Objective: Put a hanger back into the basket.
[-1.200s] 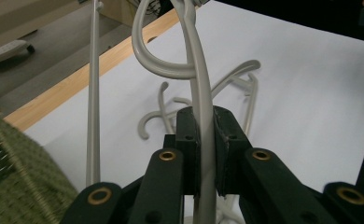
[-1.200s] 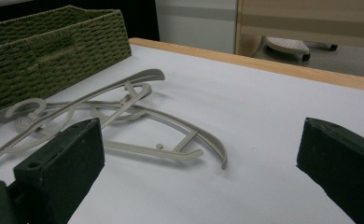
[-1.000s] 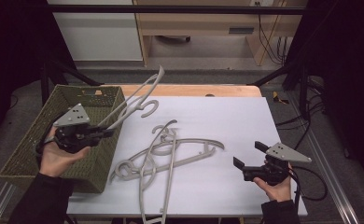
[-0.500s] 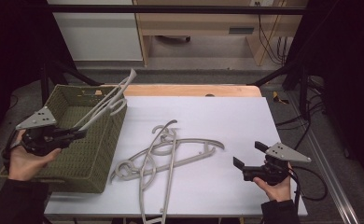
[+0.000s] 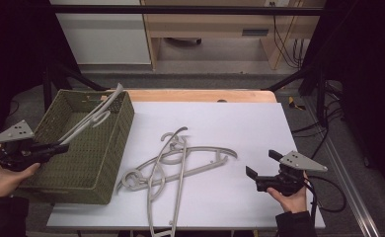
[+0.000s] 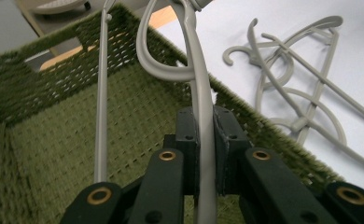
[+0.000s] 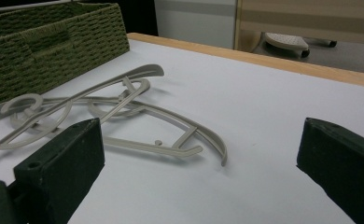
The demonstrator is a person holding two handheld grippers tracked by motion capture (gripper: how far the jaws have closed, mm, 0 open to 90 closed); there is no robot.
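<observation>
My left gripper [image 5: 62, 146] [image 6: 203, 135] is shut on a grey plastic hanger [image 5: 93, 117] [image 6: 196, 88], held slanting over the green woven basket [image 5: 112, 170] [image 6: 54, 154] at the table's left edge. The hanger's hook end pokes above the basket's far rim. A tangled pile of grey hangers [image 5: 178, 160] [image 7: 124, 112] lies on the white table top [image 5: 240, 123] in the middle. At the front right, my right gripper [image 5: 261, 163] [image 7: 201, 158] stands open just above the table, to the right of the pile, with nothing between its jaws.
A wooden strip [image 5: 200, 95] runs along the table's far edge. Behind it stand a pale cabinet [image 5: 101, 34] and a wooden bench. Cables trail off the right side. In the left gripper view the basket's floor [image 6: 101, 130] is bare.
My left gripper has carried the hanger leftward and a little lower, from the basket's right rim to over the basket. The right gripper and the pile have stayed put.
</observation>
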